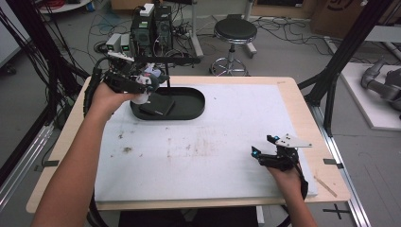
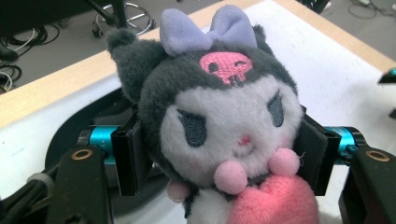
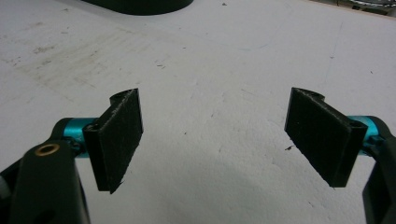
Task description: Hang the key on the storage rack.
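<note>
- plush toy (image 2: pixel 224 121) sits closest to the lens in the left gripper view, its head clamped between the two black pads of the left gripper (image 2: pixel 224 158), which press on either side of the face
- seen from the high view, that left gripper (image 1: pixel 142 85) holds the toy (image 1: pixel 143 92) in the air over the near-left end of the black oval tray (image 1: pixel 194 106), at the far left of the white mat (image 1: pixel 203 156)
- judged by its fuzzy pile and rounded stuffing, the toy should be light, soft and squashy, not fragile; it will give under the pads, so a hold across the widest part of the head, as now, looks safest, while the bow or the pink heart might slip out
- right gripper (image 3: pixel 215 140) rests near the mat's near-right corner, jaws spread wide with nothing between them
- count: one plush toy, one tray, one flat dark item (image 1: pixel 158 107) lying in the tray, two grippers, one mat
</note>
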The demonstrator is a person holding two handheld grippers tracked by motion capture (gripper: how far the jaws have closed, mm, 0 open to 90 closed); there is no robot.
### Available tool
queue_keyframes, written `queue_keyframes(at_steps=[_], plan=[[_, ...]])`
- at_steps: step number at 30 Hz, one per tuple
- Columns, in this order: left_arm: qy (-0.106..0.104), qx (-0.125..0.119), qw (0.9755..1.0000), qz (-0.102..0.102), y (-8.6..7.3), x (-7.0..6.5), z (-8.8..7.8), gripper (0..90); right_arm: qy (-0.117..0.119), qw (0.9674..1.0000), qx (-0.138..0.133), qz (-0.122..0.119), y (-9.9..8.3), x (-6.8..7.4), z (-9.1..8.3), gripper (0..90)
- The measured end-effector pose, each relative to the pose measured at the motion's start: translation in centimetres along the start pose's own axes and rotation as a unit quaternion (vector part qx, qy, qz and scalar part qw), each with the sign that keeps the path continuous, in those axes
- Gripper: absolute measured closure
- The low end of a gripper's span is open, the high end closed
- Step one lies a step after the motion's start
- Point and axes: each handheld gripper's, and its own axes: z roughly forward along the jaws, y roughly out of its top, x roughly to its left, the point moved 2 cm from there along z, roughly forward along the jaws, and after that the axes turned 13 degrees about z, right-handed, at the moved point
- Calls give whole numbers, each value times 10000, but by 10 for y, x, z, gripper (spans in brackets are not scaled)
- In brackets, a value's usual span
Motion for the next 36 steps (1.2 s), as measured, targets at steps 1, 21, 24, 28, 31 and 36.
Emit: queue_keyframes(at_steps=[1,21,24,28,31,36], plan=[[38,16,10000,-52,1,4,3,324,3,10000,2,21,0,0,0,198],[463,-433,9957,-673,18,48,18,324,-46,10000,-10,64,1,-8,1,198],[467,-430,9956,-686,19,53,19,323,-48,10000,-12,61,1,-7,0,198],[511,-322,9961,-645,22,57,23,323,-69,10000,-19,51,1,-8,-1,198],[487,-381,9960,-645,26,58,23,323,-67,10000,-15,66,0,-8,-2,198],[488,-360,9966,-552,29,54,25,324,-119,9999,-54,92,0,-12,-4,198]])
